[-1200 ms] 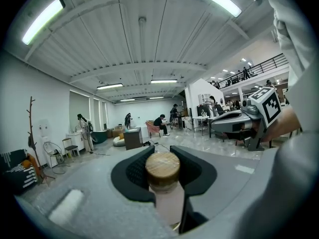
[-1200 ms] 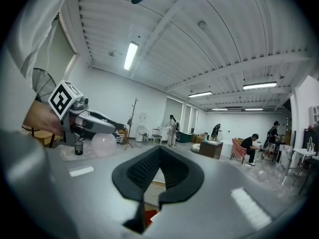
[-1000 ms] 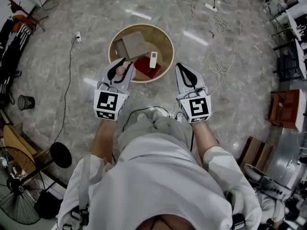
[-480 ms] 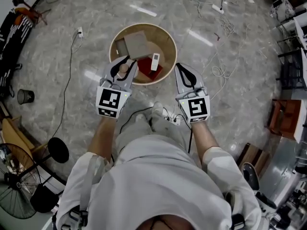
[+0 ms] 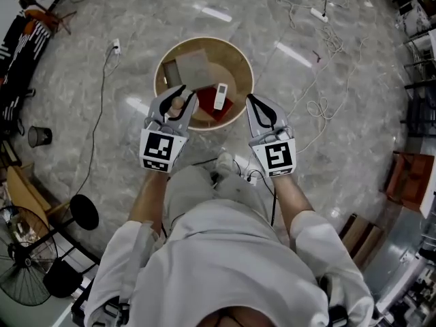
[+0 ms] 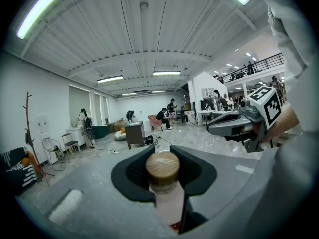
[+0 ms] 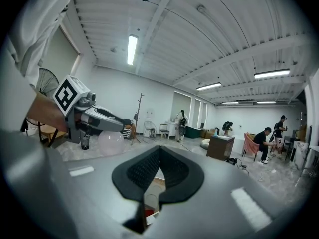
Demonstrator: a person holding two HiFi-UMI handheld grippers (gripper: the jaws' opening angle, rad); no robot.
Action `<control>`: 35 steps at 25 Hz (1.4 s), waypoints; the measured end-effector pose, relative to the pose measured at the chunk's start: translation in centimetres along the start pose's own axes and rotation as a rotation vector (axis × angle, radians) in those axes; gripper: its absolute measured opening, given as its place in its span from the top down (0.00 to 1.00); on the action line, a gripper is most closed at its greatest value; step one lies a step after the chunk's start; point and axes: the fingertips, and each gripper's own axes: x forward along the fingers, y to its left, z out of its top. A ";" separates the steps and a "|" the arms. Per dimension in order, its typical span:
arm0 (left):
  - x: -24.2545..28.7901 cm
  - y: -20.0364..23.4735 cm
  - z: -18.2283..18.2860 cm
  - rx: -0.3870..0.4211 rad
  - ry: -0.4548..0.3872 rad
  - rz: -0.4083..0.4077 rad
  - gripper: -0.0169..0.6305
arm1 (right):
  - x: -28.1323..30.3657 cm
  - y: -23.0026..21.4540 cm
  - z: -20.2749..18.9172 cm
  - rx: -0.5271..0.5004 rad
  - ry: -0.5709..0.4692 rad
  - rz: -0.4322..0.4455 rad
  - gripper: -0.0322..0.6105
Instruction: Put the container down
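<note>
My left gripper (image 5: 178,101) is shut on a small container (image 5: 177,103) with a round wooden lid and a pale pink body. In the left gripper view the container (image 6: 162,169) sits upright between the dark pads (image 6: 130,173). It hangs over the near rim of a round wooden tub (image 5: 240,107) on the floor. The tub holds a grey box (image 5: 191,67), a red flat item (image 5: 216,109) and a white remote (image 5: 220,95). My right gripper (image 5: 253,101) is level beside it, to the right, with its jaws together and nothing between them (image 7: 158,154).
Loose cables (image 5: 325,104) and a power strip (image 5: 320,13) lie on the grey marble floor at the right. A small black bin (image 5: 39,136) and a fan (image 5: 27,271) stand at the left. A brown stool (image 5: 409,179) is at the right edge. The person's feet (image 5: 225,162) are just behind the tub.
The tub has come slightly closer under the grippers, and the left gripper's tip now overlaps its near rim. The grip on the container is unchanged.
</note>
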 end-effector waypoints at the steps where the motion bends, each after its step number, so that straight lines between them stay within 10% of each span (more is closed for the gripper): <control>1: 0.6 0.1 -0.4 -0.001 0.001 0.005 0.82 | 0.4 -0.3 -0.5 -0.001 0.002 0.006 0.94; 35: 18.3 7.0 -17.3 -0.001 0.061 -0.101 0.82 | 16.4 -4.7 -16.2 0.020 0.104 -0.014 0.94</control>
